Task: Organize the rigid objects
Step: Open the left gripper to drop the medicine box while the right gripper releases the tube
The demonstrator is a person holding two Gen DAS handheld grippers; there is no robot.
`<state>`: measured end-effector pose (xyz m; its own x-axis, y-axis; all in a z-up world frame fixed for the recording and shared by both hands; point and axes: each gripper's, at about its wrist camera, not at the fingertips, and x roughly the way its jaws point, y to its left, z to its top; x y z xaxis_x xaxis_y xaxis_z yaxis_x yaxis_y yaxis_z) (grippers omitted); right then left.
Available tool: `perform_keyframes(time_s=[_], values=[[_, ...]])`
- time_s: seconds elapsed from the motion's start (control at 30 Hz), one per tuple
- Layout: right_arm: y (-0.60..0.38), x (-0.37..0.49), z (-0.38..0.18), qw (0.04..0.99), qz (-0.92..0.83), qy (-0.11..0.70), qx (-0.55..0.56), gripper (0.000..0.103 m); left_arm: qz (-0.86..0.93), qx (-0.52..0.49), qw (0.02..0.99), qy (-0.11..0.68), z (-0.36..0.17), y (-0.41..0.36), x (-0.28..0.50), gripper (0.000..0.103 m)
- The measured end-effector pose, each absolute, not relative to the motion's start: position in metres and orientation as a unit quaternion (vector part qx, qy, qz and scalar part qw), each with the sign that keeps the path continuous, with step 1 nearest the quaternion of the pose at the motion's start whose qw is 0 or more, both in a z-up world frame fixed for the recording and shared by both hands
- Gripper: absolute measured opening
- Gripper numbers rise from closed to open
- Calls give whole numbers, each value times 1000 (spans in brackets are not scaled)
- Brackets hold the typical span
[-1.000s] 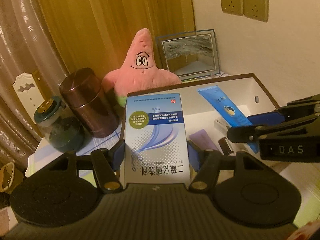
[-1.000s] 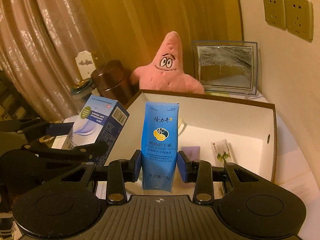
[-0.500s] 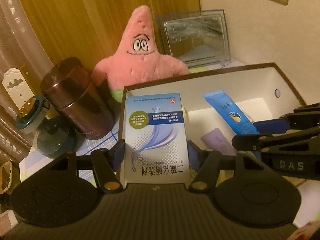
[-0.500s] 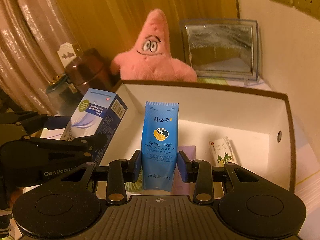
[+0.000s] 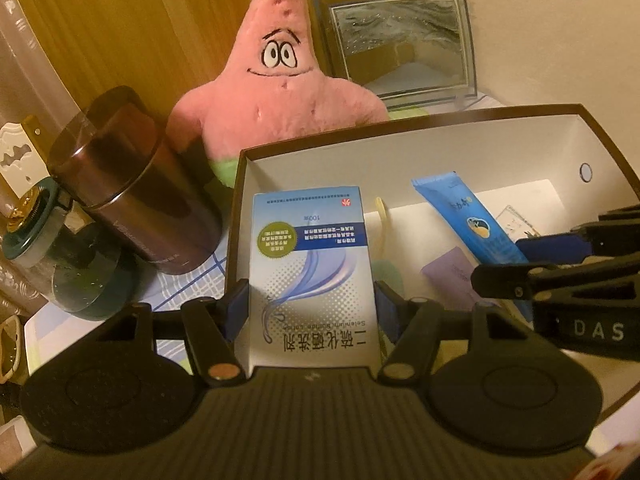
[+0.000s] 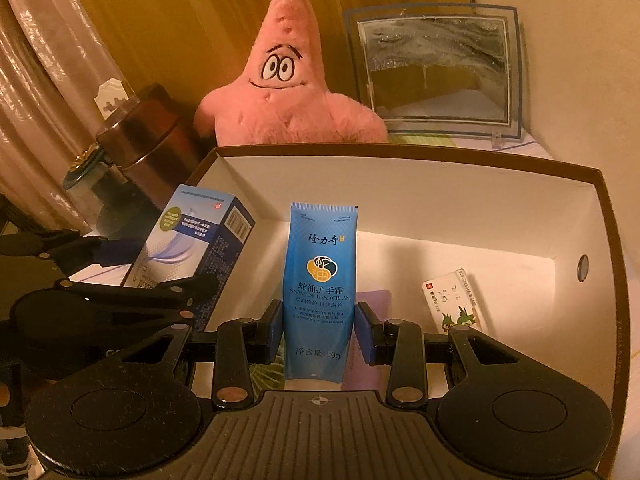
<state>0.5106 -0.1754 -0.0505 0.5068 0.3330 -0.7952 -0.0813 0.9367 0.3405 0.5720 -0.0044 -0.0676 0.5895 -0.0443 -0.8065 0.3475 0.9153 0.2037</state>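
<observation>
Left gripper point(image 5: 310, 306) jaws clamp the lotion box point(image 5: 308, 276), right gripper point(image 6: 319, 330) jaws the hand-cream tube point(image 6: 320, 288), both poised over the storage box point(image 6: 400, 152) for placing inside.

The surface point(image 5: 188, 284) wore a pale cloth with blue grid lines. A white-lined box with a brown rim point(image 5: 400, 136) sat on it toward the right edge. Just left of the box stood a dark brown canister point(image 5: 132, 188), and further toward the left edge a dark green glass jar point(image 5: 80, 276) stood beside it. Behind the box, along the back edge, sat a pink starfish plush point(image 5: 280, 96), and in the back right corner a glass-framed sand picture point(image 5: 404, 44) stood upright near the wall.
</observation>
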Motion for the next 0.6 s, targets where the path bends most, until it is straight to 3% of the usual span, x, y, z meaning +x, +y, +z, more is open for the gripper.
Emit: perform_keyframes(time_s=[0.6], values=[[-175,514,-55,854,118,487,138,39,-125,172,878,429,-62,-6,571,65]])
